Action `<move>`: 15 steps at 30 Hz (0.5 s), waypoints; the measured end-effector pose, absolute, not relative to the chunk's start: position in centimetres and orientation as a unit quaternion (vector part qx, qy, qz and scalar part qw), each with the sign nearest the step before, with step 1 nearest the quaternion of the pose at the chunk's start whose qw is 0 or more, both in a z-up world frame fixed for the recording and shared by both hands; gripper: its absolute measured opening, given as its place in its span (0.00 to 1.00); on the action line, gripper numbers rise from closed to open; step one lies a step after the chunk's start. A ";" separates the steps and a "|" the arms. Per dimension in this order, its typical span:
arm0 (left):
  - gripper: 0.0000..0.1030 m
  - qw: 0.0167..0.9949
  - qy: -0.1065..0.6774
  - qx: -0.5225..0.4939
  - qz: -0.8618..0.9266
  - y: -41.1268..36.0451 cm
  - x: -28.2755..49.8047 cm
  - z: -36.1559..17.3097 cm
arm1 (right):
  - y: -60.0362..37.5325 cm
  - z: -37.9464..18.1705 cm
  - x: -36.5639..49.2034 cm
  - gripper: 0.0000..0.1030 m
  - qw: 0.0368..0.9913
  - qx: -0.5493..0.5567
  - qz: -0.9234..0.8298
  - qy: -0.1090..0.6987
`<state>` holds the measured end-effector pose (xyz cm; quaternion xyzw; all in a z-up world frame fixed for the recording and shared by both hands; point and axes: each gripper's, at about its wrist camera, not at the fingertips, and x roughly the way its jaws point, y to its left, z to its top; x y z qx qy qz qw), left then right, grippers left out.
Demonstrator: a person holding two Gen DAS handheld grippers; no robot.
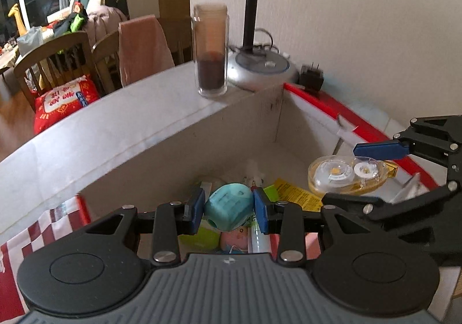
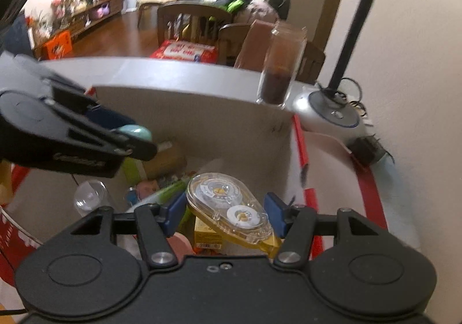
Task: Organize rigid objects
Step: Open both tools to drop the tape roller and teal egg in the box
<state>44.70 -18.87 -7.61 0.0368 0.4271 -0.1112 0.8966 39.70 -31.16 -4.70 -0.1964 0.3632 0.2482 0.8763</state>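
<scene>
My left gripper (image 1: pixel 229 210) is shut on a teal rounded plastic object (image 1: pixel 228 210) and holds it above the inside of a white cardboard box (image 1: pixel 173 151). My right gripper (image 2: pixel 225 213) is shut on a clear and yellow correction tape dispenser (image 2: pixel 229 210), also above the box. In the left wrist view the dispenser (image 1: pixel 343 175) and the right gripper (image 1: pixel 361 177) show at the right. In the right wrist view the left gripper (image 2: pixel 127 133) shows at the left, with the teal object (image 2: pixel 135 132) partly hidden by it.
The box bottom holds several small items: a green piece (image 1: pixel 199 239), a pink one (image 1: pixel 234 240), a yellow packet (image 1: pixel 297 194). On the flap stand a glass jar (image 1: pixel 210 50) and a lamp base (image 1: pixel 261 67). A black plug (image 1: pixel 311 77) lies by the wall.
</scene>
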 end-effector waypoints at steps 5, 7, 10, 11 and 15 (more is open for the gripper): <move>0.34 0.885 0.448 0.034 -0.118 -19.4 46.6 -9.2 | -30.6 -6.0 40.4 0.57 0.865 -0.201 0.259 0.380; 0.34 0.880 0.459 0.030 -0.116 -19.5 47.3 -9.7 | -30.3 -6.4 40.6 0.57 0.861 -0.205 0.258 0.386; 0.34 0.870 0.479 0.015 -0.114 -19.4 48.1 -10.4 | -30.1 -6.9 40.9 0.57 0.856 -0.208 0.259 0.396; 0.34 0.867 0.485 0.013 -0.114 -19.4 48.4 -10.6 | -30.0 -7.1 40.9 0.57 0.854 -0.209 0.260 0.399; 0.35 0.856 0.504 0.003 -0.116 -19.4 48.7 -11.4 | -30.0 -7.5 41.2 0.57 0.848 -0.208 0.264 0.410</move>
